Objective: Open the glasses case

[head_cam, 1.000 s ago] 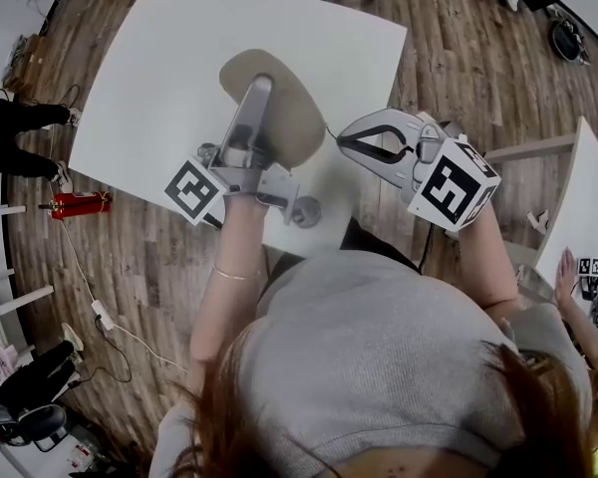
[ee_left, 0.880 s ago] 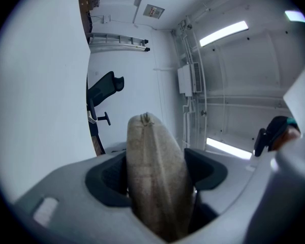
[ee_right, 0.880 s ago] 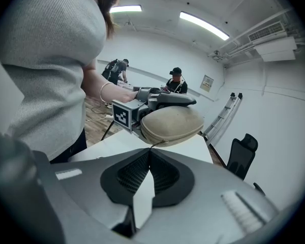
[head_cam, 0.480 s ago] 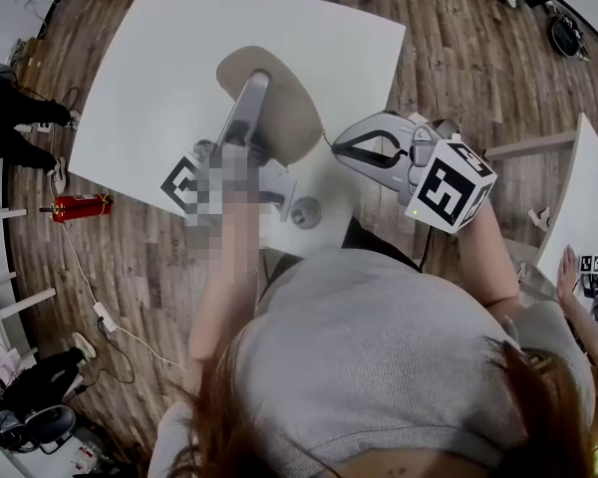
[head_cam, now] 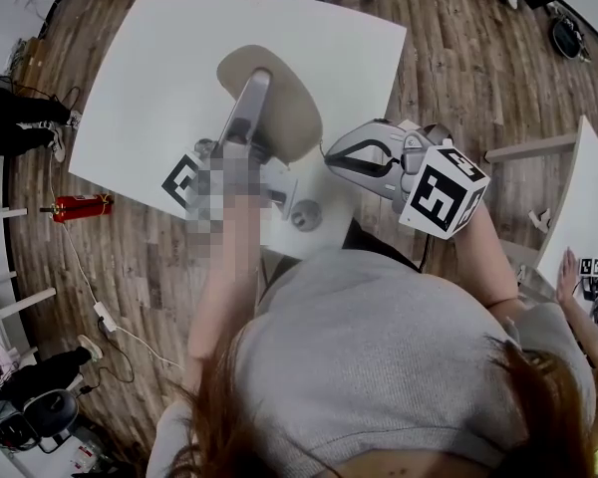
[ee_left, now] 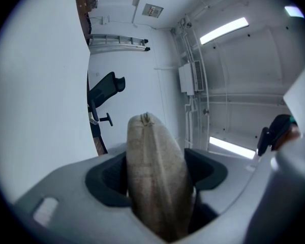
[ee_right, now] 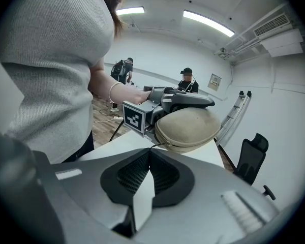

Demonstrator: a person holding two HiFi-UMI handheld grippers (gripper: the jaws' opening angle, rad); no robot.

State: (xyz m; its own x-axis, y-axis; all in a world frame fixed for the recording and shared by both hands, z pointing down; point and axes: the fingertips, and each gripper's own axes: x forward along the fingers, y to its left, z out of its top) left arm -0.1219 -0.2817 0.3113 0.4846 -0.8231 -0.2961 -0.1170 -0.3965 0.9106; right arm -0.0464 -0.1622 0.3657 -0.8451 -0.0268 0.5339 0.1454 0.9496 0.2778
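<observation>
Left gripper view: dark pads (ee_left: 109, 179) press on both broad faces of the beige glasses case (ee_left: 153, 151), left gripper (ee_left: 156, 174) clamped firmly on it, zip seam facing the lens. Holds the case closed and flat, low over the white table (head_cam: 159, 68), near the person's side; contact with the tabletop unclear. Right gripper view: fingertips met, right gripper (ee_right: 149, 154) pinched on a thin dark zip cord (ee_right: 157, 147) leading to the case's rim. Beyond, a black chair (ee_right: 250, 156) by the wall.
</observation>
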